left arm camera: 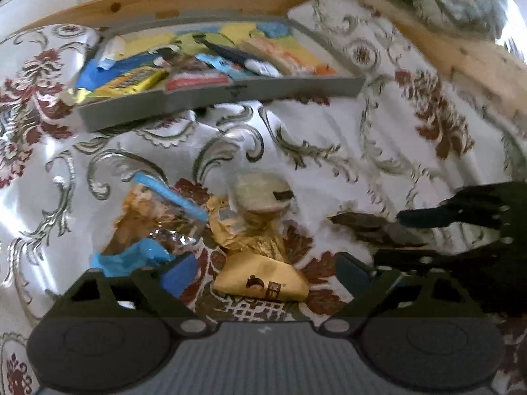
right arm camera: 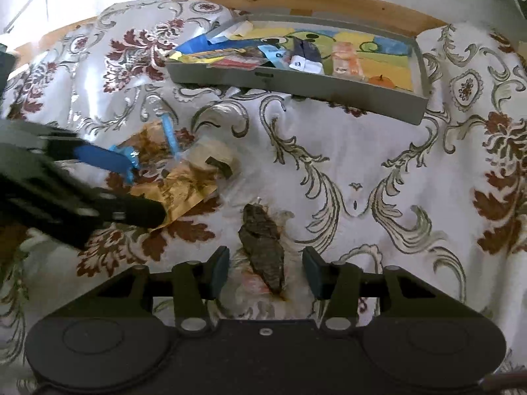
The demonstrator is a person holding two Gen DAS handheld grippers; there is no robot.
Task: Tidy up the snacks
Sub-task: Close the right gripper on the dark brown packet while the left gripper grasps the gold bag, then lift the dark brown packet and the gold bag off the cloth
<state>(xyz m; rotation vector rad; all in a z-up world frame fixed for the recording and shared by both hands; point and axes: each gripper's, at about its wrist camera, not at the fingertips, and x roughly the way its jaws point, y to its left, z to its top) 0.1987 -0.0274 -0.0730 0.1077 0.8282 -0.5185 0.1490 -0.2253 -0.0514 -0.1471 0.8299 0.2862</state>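
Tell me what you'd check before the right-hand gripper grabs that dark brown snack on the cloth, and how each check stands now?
1. Right gripper open: ok, the jaws stand wide apart.
2. Dark snack between the fingers: ok, it lies in the gap, touching neither pad.
3. Snack lined up: not ok, it lies slanted, running lengthwise along the fingers.
4. Left gripper out of the way: ok, it is off to the side at the golden wrapper.
5. Room in the gray tray: ok, part of its painted floor at the far end is bare.
6. Path to the tray: ok, only patterned cloth lies between.
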